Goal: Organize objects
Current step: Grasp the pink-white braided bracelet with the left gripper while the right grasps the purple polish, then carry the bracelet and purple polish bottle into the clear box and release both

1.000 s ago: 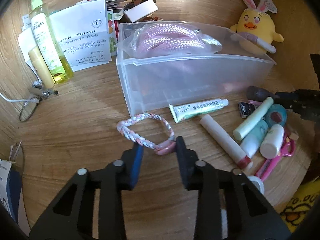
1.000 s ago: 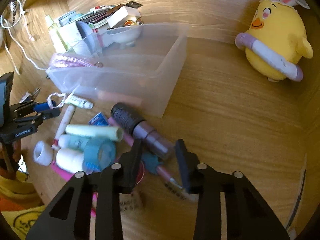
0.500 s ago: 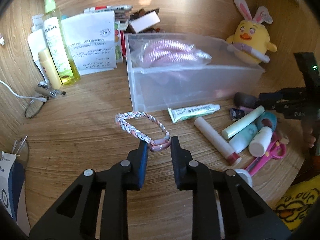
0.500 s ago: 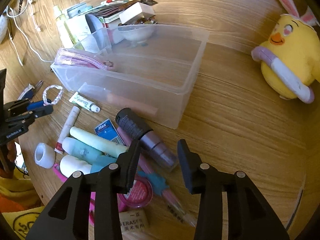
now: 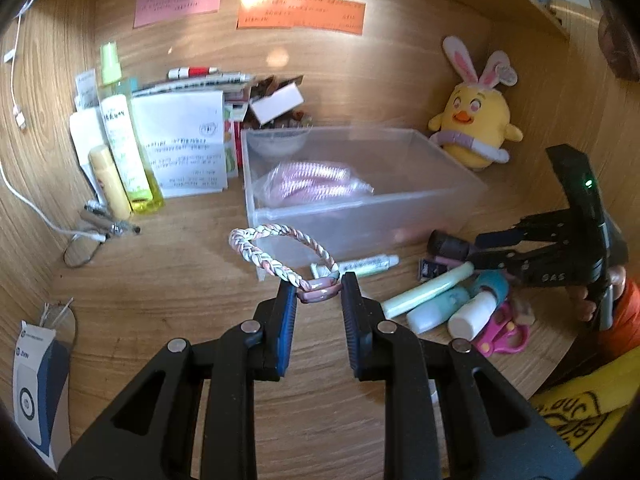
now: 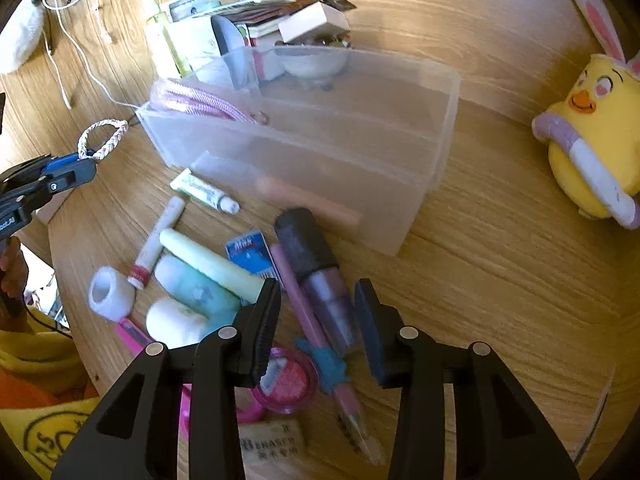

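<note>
Far left: spray bottle (image 5: 124, 136), papers against back wall.
Left gripper (image 5: 319, 294): jaws nearly closed, pinching pink clasp end of braided bracelet (image 5: 276, 252); loop lifted off desk, hanging just near-left of clear bin (image 5: 360, 196).
Bracelet judged light, soft, floppy; loop will sag and swing. Clasp is stiffest spot, best hold.
Bin contains bagged pink cord (image 5: 316, 184).
Right: right gripper (image 6: 316, 320) jaws wide apart, holding nothing, above dark bottle (image 6: 316, 276) in clutter pile.
</note>
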`<state>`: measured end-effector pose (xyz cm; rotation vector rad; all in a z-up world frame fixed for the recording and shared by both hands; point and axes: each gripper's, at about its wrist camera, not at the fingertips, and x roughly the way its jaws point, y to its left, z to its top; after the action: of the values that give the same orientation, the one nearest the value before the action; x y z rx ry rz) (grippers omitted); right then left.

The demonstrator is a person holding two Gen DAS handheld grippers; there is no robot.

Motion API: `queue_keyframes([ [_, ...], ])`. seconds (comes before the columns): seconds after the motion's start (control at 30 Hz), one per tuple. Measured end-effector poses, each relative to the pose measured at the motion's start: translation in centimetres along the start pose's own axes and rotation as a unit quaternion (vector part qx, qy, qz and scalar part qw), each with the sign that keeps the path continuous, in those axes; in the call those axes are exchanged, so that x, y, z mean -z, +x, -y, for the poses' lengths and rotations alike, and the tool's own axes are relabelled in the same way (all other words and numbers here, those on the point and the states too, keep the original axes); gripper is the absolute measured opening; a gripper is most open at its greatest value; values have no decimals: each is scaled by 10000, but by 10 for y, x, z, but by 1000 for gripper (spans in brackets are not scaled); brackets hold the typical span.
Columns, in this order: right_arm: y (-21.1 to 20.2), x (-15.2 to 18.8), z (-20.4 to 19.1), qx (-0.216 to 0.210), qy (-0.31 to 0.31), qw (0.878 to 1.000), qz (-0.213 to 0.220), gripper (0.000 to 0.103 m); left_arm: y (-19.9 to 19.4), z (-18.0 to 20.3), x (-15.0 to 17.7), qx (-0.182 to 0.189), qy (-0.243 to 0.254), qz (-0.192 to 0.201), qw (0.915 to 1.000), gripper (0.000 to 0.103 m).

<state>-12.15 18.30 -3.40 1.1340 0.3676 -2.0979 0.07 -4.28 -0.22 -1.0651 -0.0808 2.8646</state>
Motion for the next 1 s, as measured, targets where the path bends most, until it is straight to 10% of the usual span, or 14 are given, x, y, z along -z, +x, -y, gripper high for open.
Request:
queue_keyframes([
  [0.43,3,1,2,-14,84,9999,124,25,-6,16,-37,93,141,499,9986,22],
  [1.0,-69,-20,-18,112,-102,9912,1314,21,36,28,-83,442,184,383,9981,22],
])
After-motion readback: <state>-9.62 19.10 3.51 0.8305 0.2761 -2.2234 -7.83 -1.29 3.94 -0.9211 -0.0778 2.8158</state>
